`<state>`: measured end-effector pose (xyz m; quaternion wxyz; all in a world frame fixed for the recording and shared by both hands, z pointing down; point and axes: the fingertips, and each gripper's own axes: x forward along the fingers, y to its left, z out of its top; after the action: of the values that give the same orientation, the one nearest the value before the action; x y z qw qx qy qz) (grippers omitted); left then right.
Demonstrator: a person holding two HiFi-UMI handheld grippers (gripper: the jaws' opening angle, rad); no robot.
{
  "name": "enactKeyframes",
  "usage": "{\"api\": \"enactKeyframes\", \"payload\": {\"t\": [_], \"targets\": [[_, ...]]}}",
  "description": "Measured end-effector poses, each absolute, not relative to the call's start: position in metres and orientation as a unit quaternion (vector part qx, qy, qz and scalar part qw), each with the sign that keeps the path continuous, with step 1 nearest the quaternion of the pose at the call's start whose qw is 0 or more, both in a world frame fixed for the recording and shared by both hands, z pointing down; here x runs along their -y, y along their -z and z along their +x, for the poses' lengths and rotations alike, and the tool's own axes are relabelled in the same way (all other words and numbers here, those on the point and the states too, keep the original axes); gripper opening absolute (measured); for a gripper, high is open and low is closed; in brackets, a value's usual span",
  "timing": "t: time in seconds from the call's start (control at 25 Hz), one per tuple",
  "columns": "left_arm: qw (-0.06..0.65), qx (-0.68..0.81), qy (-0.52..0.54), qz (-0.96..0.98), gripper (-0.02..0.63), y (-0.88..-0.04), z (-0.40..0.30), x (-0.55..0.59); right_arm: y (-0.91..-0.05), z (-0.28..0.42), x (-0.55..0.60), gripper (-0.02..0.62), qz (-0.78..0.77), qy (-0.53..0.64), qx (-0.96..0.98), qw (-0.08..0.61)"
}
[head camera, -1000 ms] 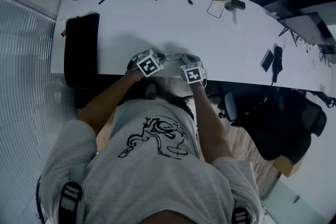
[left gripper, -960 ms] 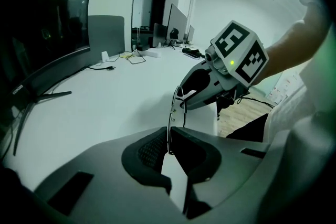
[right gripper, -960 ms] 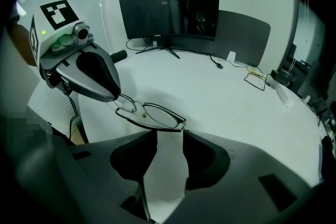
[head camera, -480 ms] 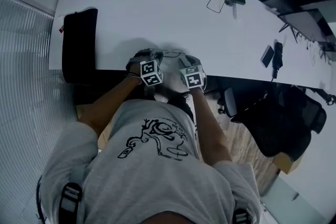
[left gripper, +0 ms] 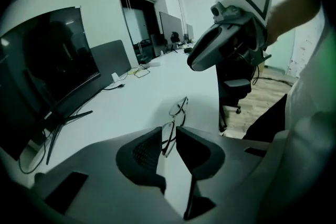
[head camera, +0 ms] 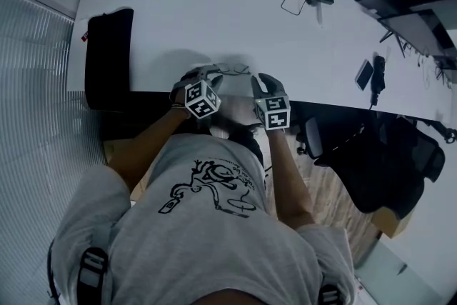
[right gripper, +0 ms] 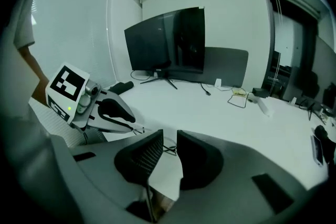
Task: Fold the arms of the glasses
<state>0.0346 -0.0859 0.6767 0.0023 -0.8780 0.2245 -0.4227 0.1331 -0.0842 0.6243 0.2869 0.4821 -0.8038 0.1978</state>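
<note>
Left hand-held gripper (left gripper: 168, 137): pinching glasses (left gripper: 178, 107) at worktop (left gripper: 131, 105) edge | right hand-held gripper (right gripper: 169, 147): jaws just closing partway, empty, above glasses

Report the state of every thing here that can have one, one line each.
glasses: gripped at one lens rim, at the desk's near edge; arms too thin to tell whether folded.
left gripper: shut on the glasses.
right gripper: empty, in the air above the glasses; its jaws have just been closing and a narrow gap is left.
monitor: screen dark.
</note>
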Motion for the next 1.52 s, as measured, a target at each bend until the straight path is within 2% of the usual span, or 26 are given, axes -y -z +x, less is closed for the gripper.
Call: {"api": "enactKeyframes", "payload": {"t": [0.28, 0.4, 0.96, 1.2, 1.4, 1.52], "targets": [[-0.106, -0.301, 0.289, -0.902, 0.046, -0.594, 0.022, 0.089, -0.546, 0.131, 0.083, 0.069, 0.487, -0.176, 0.823, 0.233], [-0.129, -0.326, 0.238, -0.906, 0.037, -0.556, 0.013, 0.092, -0.51, 0.126, 0.083, 0.063, 0.488, -0.162, 0.831, 0.212], [-0.108, -0.361, 0.094, -0.921, 0.023, -0.398, -0.002, 0.084, -0.368, 0.092, 0.062, 0.04, 0.475, -0.104, 0.863, 0.14], [-0.091, -0.362, 0.06, -0.926, 0.021, -0.345, -0.007, 0.078, -0.324, 0.082, 0.055, 0.039, 0.466, -0.077, 0.872, 0.132], [-0.073, -0.357, 0.045, -0.93, 0.021, -0.315, -0.008, 0.068, -0.283, 0.07, 0.051, 0.038, 0.468, -0.05, 0.88, 0.068], [-0.06, -0.35, 0.033, -0.934, 0.023, -0.297, -0.005, 0.06, -0.272, 0.062, 0.044, 0.038, 0.464, -0.053, 0.883, 0.054]]}}
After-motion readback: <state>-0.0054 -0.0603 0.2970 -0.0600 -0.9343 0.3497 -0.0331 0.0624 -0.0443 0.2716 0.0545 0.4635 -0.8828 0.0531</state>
